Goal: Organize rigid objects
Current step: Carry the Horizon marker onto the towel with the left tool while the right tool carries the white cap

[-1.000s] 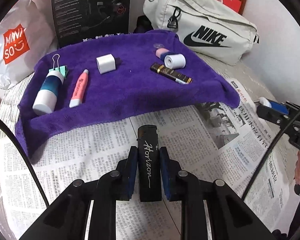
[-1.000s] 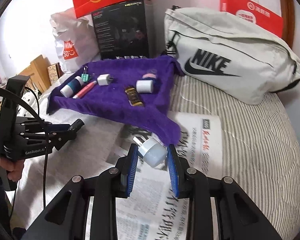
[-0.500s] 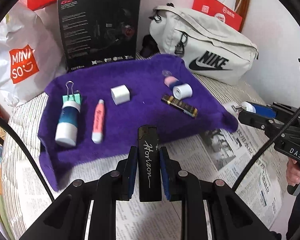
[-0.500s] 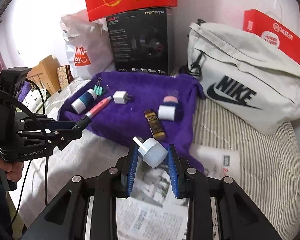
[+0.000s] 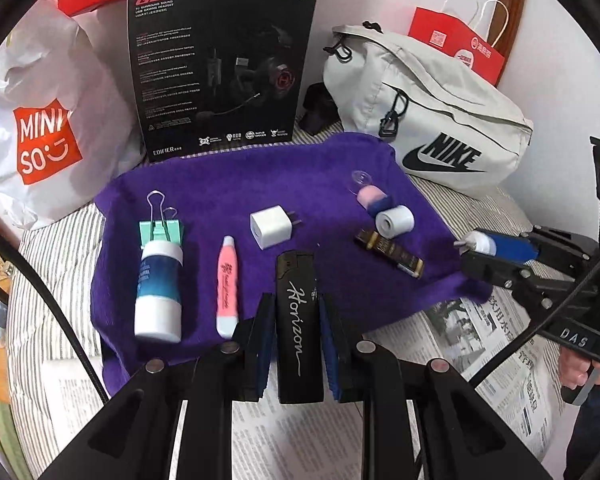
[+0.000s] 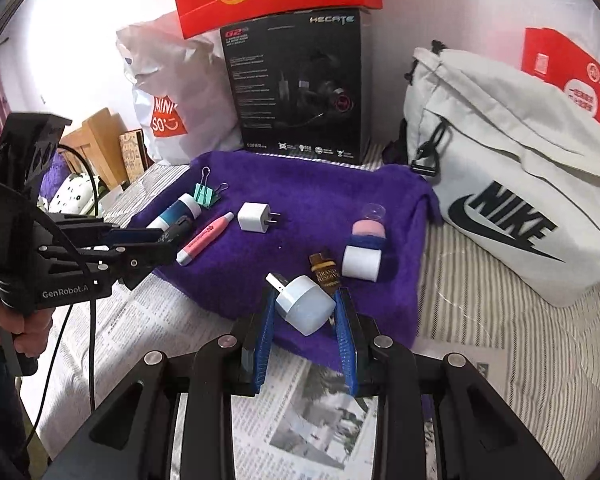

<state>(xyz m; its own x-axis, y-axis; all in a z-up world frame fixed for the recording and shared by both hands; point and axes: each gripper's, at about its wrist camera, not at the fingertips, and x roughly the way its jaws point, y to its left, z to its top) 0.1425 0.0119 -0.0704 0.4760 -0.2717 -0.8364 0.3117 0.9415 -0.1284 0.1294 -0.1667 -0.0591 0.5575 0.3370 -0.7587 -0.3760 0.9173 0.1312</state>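
Left gripper [image 5: 296,320]: clamped on black plastic lighter [image 5: 298,320]. Right gripper [image 6: 305,312]: clamped on round white USB lamp [image 6: 305,307]. Both above purple towel [image 5: 228,184].

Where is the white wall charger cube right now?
The white charger cube lies on the purple towel, near the middle in the left wrist view, between the pink tube and the white roll.

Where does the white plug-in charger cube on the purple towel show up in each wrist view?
Left wrist view: the white charger cube lies centre frame on the purple towel, just beyond the black lighter held in the left gripper.
Right wrist view: the cube sits left of centre, prongs pointing right.
Shared landmark: the pink tube, beside the cube in both.
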